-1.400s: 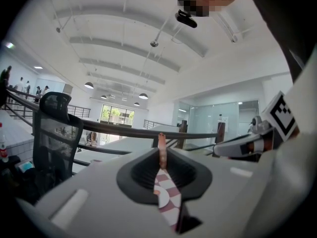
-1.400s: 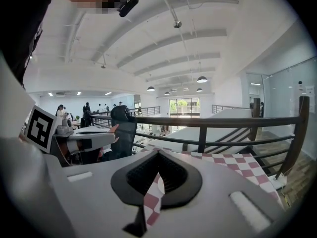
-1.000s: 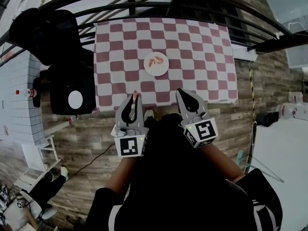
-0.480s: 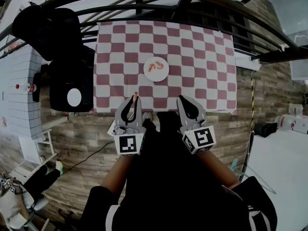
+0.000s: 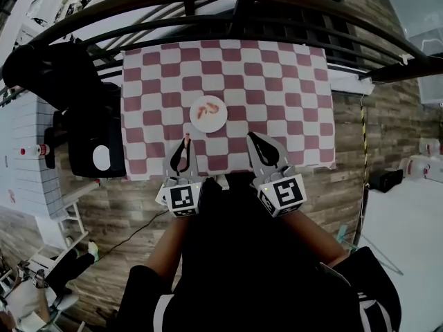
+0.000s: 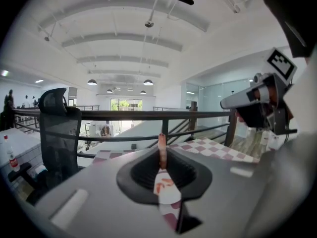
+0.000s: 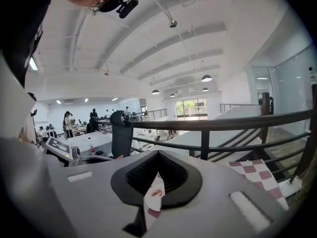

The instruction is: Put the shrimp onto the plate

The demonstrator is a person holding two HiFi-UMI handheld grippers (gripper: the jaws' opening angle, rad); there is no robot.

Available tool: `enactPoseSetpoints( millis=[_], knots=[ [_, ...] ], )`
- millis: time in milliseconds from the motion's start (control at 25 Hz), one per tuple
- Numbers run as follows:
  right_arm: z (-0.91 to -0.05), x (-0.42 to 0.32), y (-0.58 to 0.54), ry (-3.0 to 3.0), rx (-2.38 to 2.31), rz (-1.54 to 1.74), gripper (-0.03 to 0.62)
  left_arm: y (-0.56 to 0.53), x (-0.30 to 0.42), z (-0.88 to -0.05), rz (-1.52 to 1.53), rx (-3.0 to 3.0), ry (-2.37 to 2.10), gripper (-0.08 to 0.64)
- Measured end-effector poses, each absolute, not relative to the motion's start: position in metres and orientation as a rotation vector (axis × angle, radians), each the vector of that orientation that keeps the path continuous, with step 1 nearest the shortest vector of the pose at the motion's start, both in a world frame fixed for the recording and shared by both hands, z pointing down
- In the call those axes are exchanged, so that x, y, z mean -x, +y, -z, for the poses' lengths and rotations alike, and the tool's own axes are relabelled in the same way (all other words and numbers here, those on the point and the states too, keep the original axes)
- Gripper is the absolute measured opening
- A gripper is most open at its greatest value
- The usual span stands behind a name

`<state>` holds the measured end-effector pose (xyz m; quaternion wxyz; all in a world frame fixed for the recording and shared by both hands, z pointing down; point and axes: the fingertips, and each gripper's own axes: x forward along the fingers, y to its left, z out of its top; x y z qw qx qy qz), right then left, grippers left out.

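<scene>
Left gripper [image 5: 185,142], over the near edge of the checkered table [image 5: 291,102], is clamped on one shrimp [image 6: 161,150], not yet delivered. Just beyond, the plate [image 5: 208,124] already carries other shrimp [image 5: 208,108]. To the right, the right gripper [image 5: 253,140] is closed on nothing.

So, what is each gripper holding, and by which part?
The left gripper pinches a shrimp by one end at its jaw tips; the rest sticks out. The right gripper holds nothing.
</scene>
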<state>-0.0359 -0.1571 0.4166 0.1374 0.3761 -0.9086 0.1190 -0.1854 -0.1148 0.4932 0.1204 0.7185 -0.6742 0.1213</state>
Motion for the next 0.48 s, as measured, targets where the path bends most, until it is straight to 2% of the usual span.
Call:
enactPoseSetpoints(
  millis=[480],
  knots=[
    [-0.441, 0.021, -0.206, -2.613, -1.037, -0.387, -0.005, -0.158, 0.178, -0.569, -0.535, -2.026, -1.915, 0.038]
  ],
)
